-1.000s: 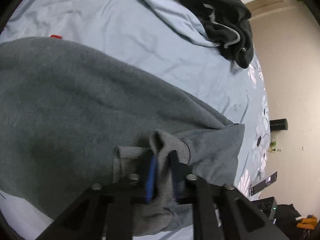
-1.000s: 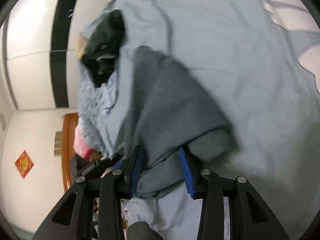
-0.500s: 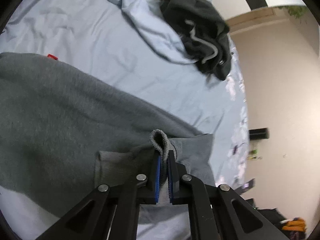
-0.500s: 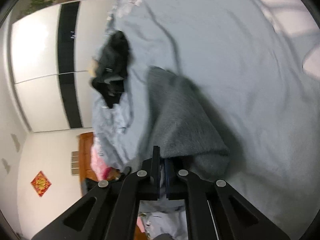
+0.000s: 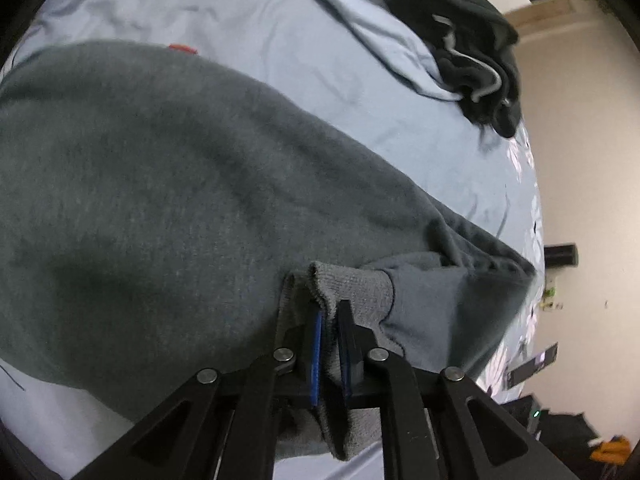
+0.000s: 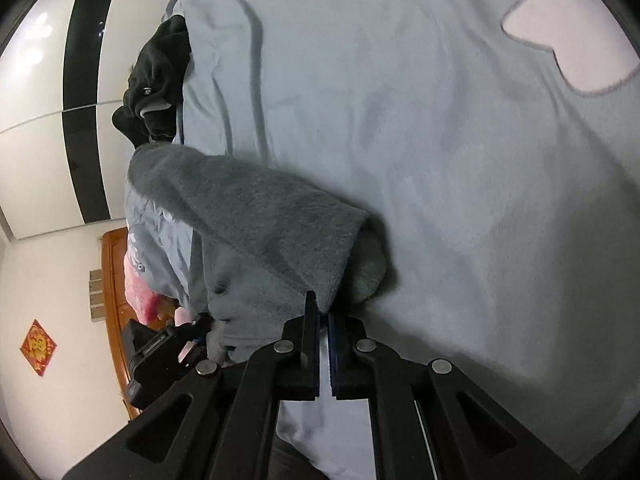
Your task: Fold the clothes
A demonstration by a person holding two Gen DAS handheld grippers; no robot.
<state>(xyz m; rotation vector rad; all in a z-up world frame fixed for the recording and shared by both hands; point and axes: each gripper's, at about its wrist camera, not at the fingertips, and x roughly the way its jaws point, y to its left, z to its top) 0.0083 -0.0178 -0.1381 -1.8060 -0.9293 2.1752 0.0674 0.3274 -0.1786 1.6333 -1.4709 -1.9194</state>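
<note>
A dark grey sweatshirt (image 5: 180, 184) lies spread on the pale blue bed sheet (image 5: 280, 52). My left gripper (image 5: 329, 312) is shut on its ribbed hem (image 5: 352, 288), which stands up in a fold between the blue pads. In the right wrist view the same grey sweatshirt (image 6: 256, 216) is lifted off the sheet (image 6: 460, 160). My right gripper (image 6: 323, 312) is shut on its lower corner. The cloth drapes away to the upper left.
A black hoodie (image 5: 472, 48) lies crumpled at the bed's far end; it also shows in the right wrist view (image 6: 160, 76). A beige wall (image 5: 584, 160) and floor clutter are to the right. A wooden headboard (image 6: 116, 304) and pink cloth (image 6: 140, 296) sit at left.
Both grippers went from open around the sweatshirt edges to shut on them. The right one has lifted its corner; the left hem fold now stands up between the pads.
</note>
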